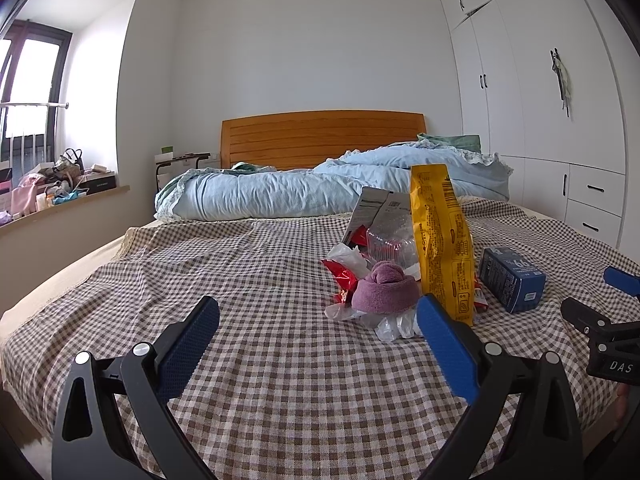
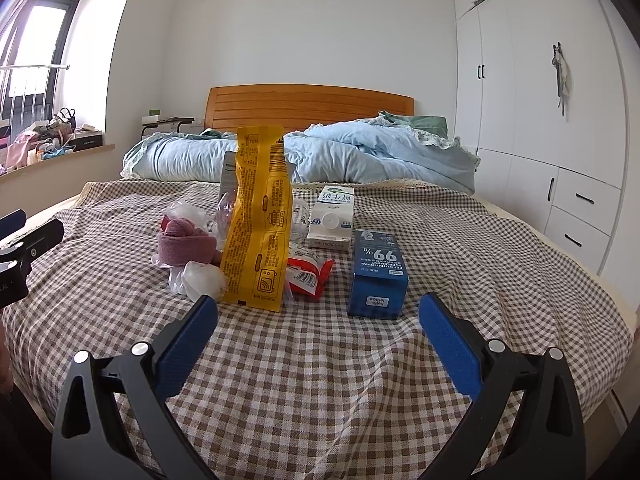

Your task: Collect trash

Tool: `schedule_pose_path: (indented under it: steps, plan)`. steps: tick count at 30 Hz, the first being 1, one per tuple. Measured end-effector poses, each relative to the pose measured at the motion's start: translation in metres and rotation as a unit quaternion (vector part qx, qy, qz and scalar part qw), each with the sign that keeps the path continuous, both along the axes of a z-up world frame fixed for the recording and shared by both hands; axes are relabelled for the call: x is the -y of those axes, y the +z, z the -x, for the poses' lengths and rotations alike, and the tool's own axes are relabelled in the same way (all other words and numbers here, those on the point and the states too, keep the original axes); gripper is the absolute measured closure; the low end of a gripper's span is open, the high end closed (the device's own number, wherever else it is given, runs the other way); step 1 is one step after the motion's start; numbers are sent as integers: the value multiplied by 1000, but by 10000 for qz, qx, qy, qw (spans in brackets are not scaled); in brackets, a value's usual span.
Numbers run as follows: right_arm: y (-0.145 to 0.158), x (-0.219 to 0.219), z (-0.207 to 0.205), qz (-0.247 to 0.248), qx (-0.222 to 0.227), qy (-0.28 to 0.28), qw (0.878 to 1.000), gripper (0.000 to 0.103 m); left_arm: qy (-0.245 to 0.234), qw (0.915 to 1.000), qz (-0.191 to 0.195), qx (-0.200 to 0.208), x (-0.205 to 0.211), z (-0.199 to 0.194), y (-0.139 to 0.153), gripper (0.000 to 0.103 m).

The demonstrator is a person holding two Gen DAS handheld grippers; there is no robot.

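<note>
left gripper (image 1: 318,314) spread wide, empty | right gripper (image 2: 318,312) spread wide, empty | risk: knocking over upright yellow bag (image 2: 258,216); snagging checked sheet (image 2: 320,380) instead of blue box (image 2: 378,276)

Your bed (image 2: 460,240) wore a brown-and-white checked cover; a rumpled blue duvet (image 2: 340,156) lay across its head end. On the cover sat your trash: a tall yellow bag (image 2: 258,220) stood upright; a blue box (image 2: 378,272) lay just right of it; a white carton (image 2: 332,218) lay behind; a red wrapper (image 2: 310,276), clear plastic (image 2: 200,280) and a purple cloth (image 2: 186,244) clustered beside the bag.
</note>
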State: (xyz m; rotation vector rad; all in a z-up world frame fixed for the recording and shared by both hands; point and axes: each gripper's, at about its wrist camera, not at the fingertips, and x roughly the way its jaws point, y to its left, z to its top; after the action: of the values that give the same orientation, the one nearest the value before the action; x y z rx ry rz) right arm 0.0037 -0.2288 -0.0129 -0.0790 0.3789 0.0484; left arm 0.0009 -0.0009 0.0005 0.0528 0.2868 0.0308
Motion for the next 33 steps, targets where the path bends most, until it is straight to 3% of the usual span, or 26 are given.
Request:
schedule_pose_path:
  steps: [22, 29, 33]
  plan:
    - [1, 0, 0, -34, -16, 35, 10000, 6, 13, 10000, 9, -5, 0, -1, 0, 7]
    - [30, 2, -10, -382, 52, 133, 9992, 6, 173, 9996, 146, -141, -8, -19, -2, 7]
    - [45, -1, -46, -152, -193, 216, 9995, 6, 218, 9991, 246, -270, -16, -38, -3, 7]
